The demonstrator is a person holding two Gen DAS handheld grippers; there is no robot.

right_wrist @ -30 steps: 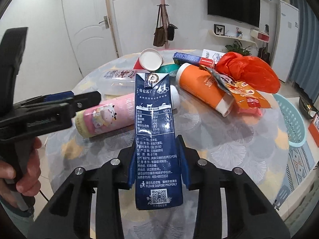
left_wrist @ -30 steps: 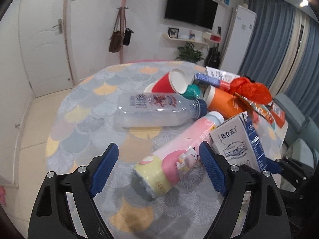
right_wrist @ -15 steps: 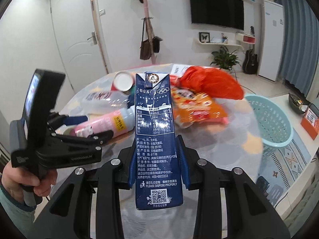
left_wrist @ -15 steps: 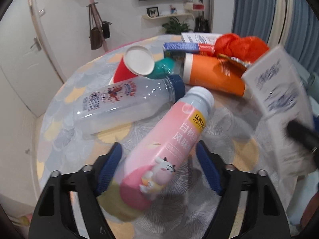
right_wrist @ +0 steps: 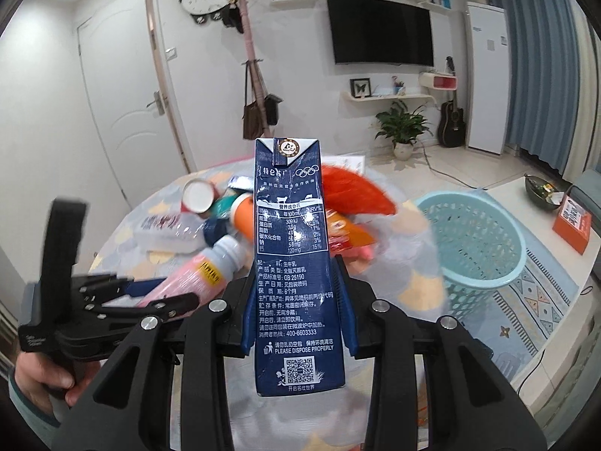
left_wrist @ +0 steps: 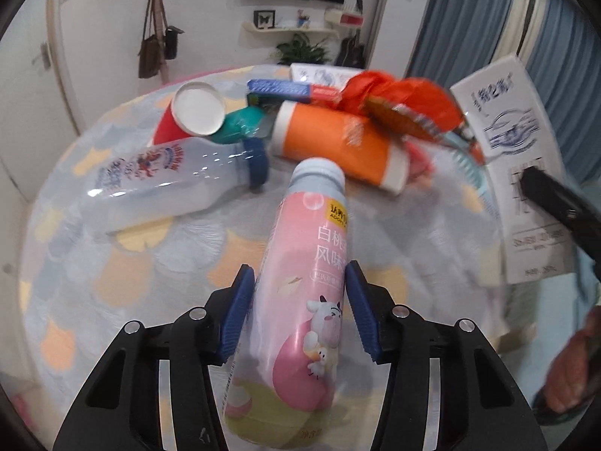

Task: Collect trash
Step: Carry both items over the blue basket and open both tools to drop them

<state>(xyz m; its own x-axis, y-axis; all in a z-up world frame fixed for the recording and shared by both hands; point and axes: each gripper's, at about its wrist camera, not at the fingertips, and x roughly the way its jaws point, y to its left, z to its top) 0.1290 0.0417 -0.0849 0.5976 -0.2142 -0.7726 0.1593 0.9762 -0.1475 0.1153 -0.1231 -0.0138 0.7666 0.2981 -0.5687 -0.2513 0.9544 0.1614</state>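
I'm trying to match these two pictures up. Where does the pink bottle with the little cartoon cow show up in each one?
Left wrist view: the pink bottle fills the lower middle, clamped between the blue pads of the left gripper.
Right wrist view: it lies at lower left, cap toward the dark blue milk carton.
Shared landmark: the red paper cup, behind the bottle in both views.

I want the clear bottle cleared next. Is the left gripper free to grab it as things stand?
Probably not yet. The left gripper has just been closing and its pads now press on the pink bottle. The clear bottle lies unobstructed on the table, so once emptied it looks reachable.
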